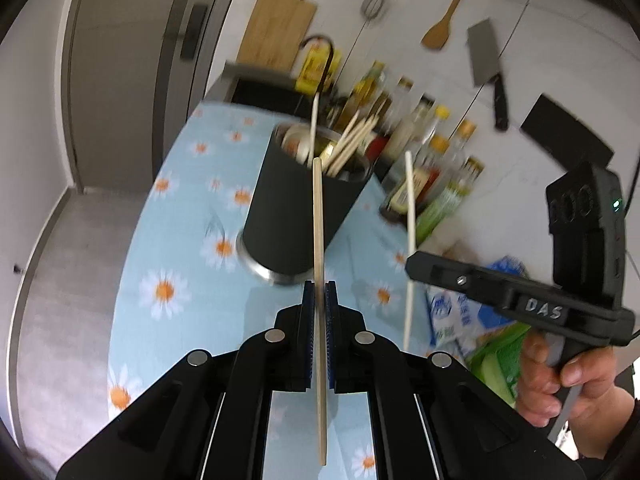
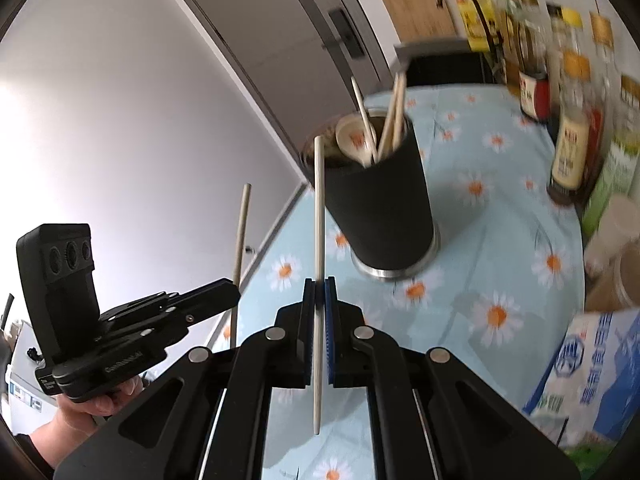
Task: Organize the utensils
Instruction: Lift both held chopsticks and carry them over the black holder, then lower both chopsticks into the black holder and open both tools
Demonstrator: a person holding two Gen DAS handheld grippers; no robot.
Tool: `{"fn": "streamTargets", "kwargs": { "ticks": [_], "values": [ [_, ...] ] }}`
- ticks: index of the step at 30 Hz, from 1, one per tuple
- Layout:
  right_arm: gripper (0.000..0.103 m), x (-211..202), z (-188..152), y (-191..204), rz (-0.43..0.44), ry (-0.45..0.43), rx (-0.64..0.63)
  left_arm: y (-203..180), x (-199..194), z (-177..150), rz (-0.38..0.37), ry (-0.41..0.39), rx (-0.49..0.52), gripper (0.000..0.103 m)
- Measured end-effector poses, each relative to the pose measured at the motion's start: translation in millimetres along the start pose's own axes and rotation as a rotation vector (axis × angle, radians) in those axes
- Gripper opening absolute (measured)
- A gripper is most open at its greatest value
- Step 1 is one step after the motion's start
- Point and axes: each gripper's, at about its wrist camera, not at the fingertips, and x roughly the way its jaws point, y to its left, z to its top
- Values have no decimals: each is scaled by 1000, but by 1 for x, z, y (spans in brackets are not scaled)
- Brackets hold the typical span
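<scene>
My left gripper (image 1: pixel 319 285) is shut on a wooden chopstick (image 1: pixel 318 216) that stands upright between its blue pads. My right gripper (image 2: pixel 319 282) is shut on a pale chopstick (image 2: pixel 319 200), also upright. A black utensil cup (image 1: pixel 298 208) with a steel base stands on the daisy tablecloth (image 1: pixel 172 240) just beyond both grippers, holding several chopsticks and a spoon. In the right wrist view the cup (image 2: pixel 380 208) is ahead and slightly right. The right gripper (image 1: pixel 412 266) shows at the right of the left wrist view, the left gripper (image 2: pixel 234 294) at the left of the right wrist view.
Sauce bottles (image 1: pixel 424 152) line the wall behind the cup. A cleaver (image 1: pixel 488 68), wooden spatula (image 1: pixel 440 28) and cutting board (image 1: pixel 280 28) hang or lean on the wall. Bags (image 2: pixel 592 368) lie at the right. A sink (image 2: pixel 448 64) sits behind the table.
</scene>
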Motion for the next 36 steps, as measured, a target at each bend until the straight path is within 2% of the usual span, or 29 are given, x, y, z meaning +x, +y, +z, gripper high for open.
{"fn": "streamTargets", "kwargs": {
  "ticks": [2,8,18,27,32,36],
  "values": [
    [6,-4,6,1,4,-46,-8,-3,-5,7,-8,-42,20,4],
    [6,-18,23,3,-70,-183,-27,-10,-14,31,-40,-166,41,4],
    [6,-27,64,-13,-16,-358,32,-10,-16,67,-71,-360,40,4],
    [6,-28,103,-16,12,-479,29,-12,-16,104,-84,-517,47,4],
    [6,-27,111,-5,-40,-530,-51,-17,-8,120,-37,-581,78,4],
    [6,-22,115,-4,-49,-550,-75,-21,3,130,-29,-611,97,4]
  ]
}}
